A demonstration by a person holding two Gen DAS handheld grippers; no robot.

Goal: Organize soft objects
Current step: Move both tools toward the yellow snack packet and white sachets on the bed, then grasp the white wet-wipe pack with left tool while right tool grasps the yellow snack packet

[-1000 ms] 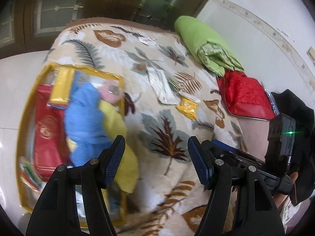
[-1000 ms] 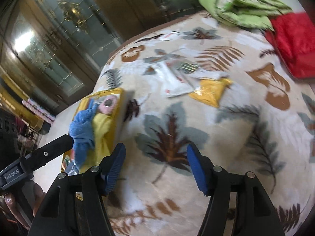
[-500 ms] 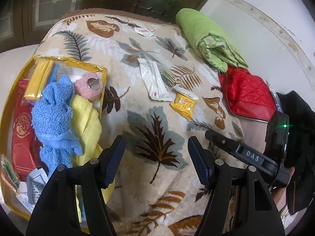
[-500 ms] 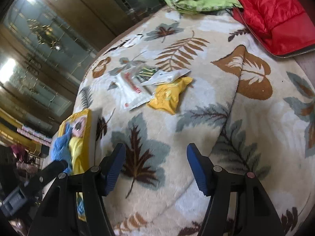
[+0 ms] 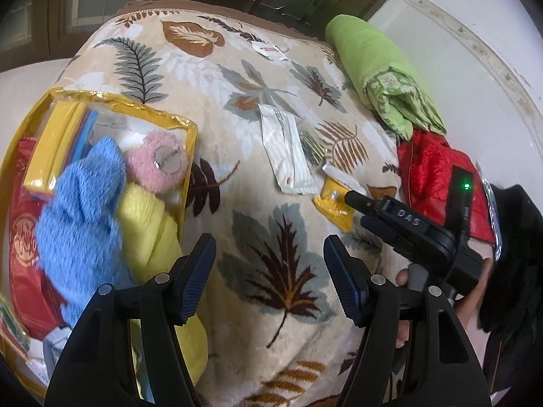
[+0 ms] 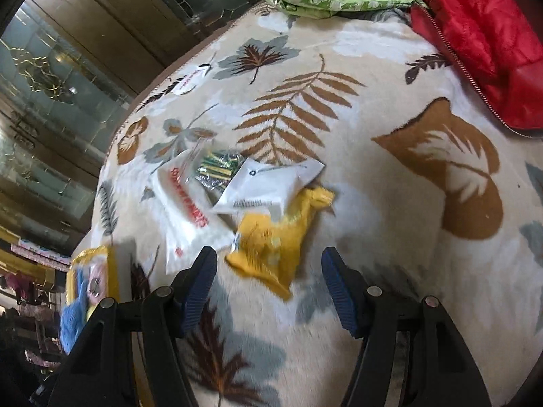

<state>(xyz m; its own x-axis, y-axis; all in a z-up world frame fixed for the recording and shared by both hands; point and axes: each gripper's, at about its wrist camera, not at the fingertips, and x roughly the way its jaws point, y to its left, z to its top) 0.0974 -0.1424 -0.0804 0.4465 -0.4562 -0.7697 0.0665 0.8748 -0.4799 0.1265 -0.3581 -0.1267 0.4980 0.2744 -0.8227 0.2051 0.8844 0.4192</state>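
On the leaf-print blanket (image 6: 424, 78), at 12 o'clock from the right hand-held gripper (image 6: 268, 288), lies a yellow packet (image 6: 275, 237). Its jaws are spread wide with nothing between them, and the packet sits just past the blue tips. A white packet (image 6: 268, 183) touches it at 11 o'clock. The left hand-held gripper (image 5: 269, 278) is spread wide too, holding nothing. At its 9 o'clock, a yellow-edged clear bag (image 5: 112, 108) holds a blue fuzzy cloth (image 5: 78, 224), a yellow cloth (image 5: 149, 230) and a pink roll (image 5: 159, 166).

Soft, even indoor light; heavy fisheye warp

Edges curve into dark corners; motion blur smears the yellow packet (image 6: 275, 237) and blue towel (image 5: 79, 217); far glass doors (image 6: 40, 78) glare.
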